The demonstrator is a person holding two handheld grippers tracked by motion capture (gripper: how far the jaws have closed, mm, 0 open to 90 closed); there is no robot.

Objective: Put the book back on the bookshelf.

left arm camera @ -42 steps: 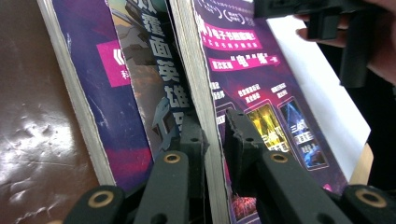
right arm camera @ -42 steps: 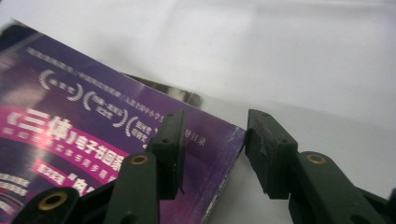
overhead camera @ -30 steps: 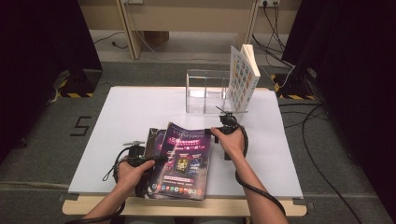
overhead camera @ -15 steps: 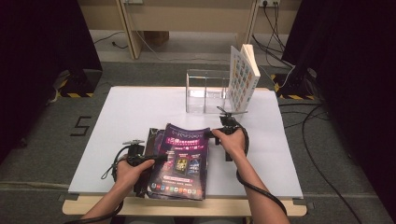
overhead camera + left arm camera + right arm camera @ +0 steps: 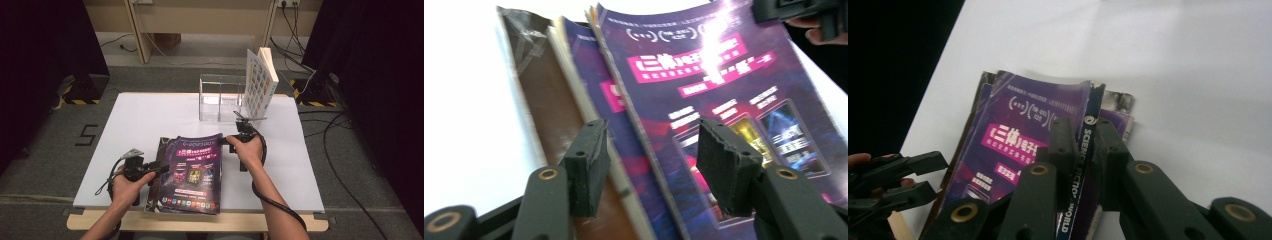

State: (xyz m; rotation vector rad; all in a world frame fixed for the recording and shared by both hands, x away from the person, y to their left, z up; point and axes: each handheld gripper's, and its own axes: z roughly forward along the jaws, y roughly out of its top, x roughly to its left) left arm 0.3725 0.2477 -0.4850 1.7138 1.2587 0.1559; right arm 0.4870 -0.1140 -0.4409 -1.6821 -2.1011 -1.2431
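**Top magazine of a stack pinched at its spine by the right gripper, left gripper released at the opposite edge.**

The magazine [image 5: 196, 170] lies on the near half of the table [image 5: 150, 115], long axis running from the person toward the clear box [image 5: 220, 97] at the far edge. The right gripper [image 5: 231, 142] sits at the far right corner, jaws having just been closing, now clamped on the spine; the left gripper [image 5: 159, 168] faces the left edge, jaws having just been opening, pads apart with nothing pressed. The right hand [image 5: 247, 150] is therefore the one in control. The right gripper view shows the spine [image 5: 1079, 165] lifted between the pads; the left gripper view shows several covers fanned beneath the top one [image 5: 724, 100]; the high view gives the book [image 5: 260, 82] leaning against the box.
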